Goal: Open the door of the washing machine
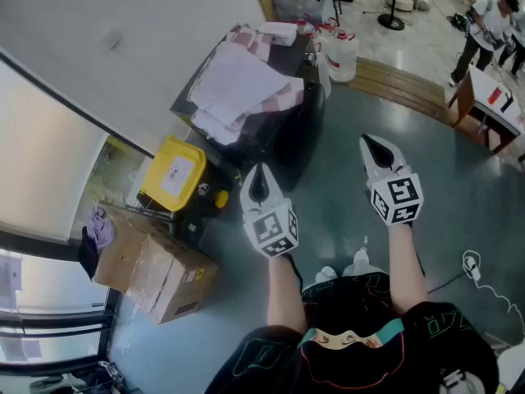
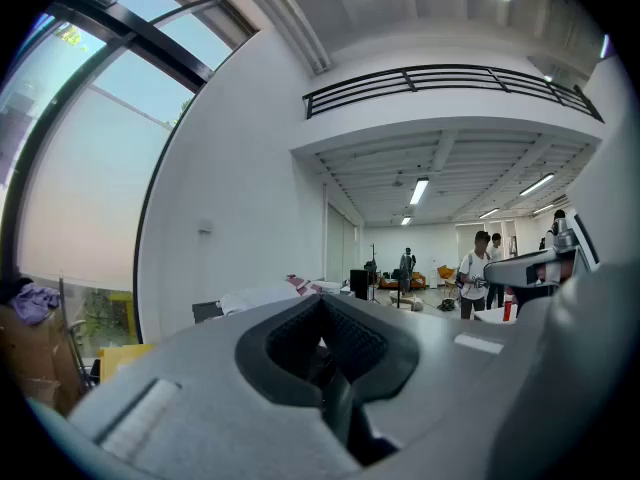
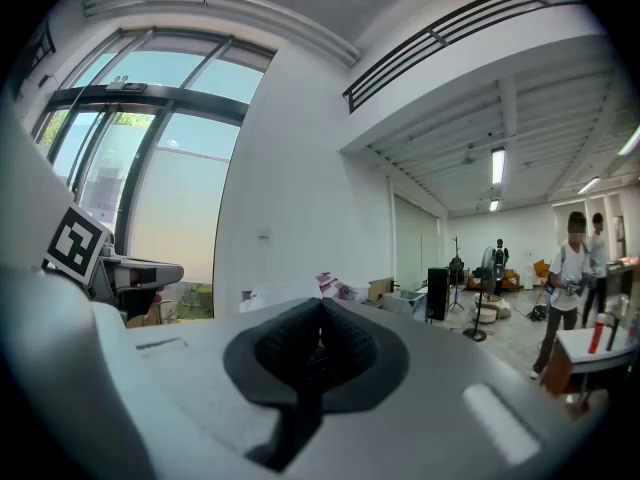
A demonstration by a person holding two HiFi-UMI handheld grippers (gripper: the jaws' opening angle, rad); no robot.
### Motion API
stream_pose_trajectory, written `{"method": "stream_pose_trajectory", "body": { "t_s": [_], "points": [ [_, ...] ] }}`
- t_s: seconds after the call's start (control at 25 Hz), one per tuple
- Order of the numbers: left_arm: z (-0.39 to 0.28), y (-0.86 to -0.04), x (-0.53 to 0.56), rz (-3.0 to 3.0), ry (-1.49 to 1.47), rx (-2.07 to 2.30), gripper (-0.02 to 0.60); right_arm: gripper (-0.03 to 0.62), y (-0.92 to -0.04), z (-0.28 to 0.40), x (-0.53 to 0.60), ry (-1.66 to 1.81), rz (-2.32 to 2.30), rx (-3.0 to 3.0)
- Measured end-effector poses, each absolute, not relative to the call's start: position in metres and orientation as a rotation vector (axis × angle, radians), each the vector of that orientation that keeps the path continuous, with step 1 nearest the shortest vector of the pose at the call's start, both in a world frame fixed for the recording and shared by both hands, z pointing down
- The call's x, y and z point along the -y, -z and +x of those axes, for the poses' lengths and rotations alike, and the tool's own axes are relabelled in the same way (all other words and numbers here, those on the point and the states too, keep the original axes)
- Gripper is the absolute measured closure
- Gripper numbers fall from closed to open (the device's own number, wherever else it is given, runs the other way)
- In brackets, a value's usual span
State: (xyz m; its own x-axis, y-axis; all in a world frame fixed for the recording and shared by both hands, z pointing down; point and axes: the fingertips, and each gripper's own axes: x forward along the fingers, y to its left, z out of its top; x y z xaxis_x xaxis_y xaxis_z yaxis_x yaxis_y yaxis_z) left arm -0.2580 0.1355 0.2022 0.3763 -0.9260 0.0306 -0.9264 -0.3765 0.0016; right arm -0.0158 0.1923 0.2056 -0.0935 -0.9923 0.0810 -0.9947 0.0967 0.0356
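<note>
A dark, boxy machine [image 1: 283,130] stands on the floor ahead of me, its top piled with white and striped cloths [image 1: 238,84]; I cannot make out its door from here. My left gripper [image 1: 261,180] is held level just short of the machine's near side, jaws shut and empty. My right gripper [image 1: 374,148] hovers to the right of the machine over bare floor, also shut with nothing in it. In the left gripper view the shut jaws [image 2: 322,303] point toward the cloth pile [image 2: 262,296]. The right gripper view shows its shut jaws [image 3: 320,310] and the same cloths [image 3: 290,290] beyond.
A yellow-lidded container [image 1: 174,171] and a cardboard box [image 1: 156,269] sit left of the machine by the window wall. A white jug [image 1: 340,54] stands behind it near a wooden platform [image 1: 402,84]. People [image 1: 486,21] stand at the far right. A cable [image 1: 476,271] lies on the floor.
</note>
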Motion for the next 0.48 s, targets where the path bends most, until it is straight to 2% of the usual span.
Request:
{"method": "stream_pose_trajectory", "body": {
  "t_s": [0.2,0.48],
  "points": [
    [-0.249,-0.204,-0.145,2.599,-0.05,1.704,0.571,0.591,-0.207,-0.019,-0.202,-0.003,2.031,2.233],
    [-0.27,-0.217,-0.154,2.484,-0.04,1.786,0.571,0.591,-0.213,-0.013,-0.218,-0.033,2.054,2.227]
  ]
}}
